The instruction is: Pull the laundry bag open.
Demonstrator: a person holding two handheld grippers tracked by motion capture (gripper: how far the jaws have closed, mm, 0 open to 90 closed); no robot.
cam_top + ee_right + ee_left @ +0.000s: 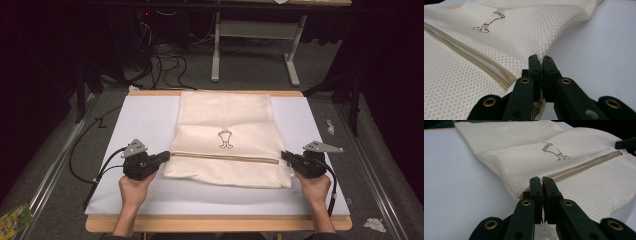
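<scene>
At nine o'clock the left gripper [165, 157] is clamped on the left edge of one cream mesh laundry bag [227, 135], which lies flat mid-worktop [145, 120]. It looks light, limp and loosely woven, likely to sag; the zipper-seam ends give the firmest hold. At three o'clock the right gripper [285, 156] pinches its right edge. Two grippers, one zipper [225, 158].
</scene>
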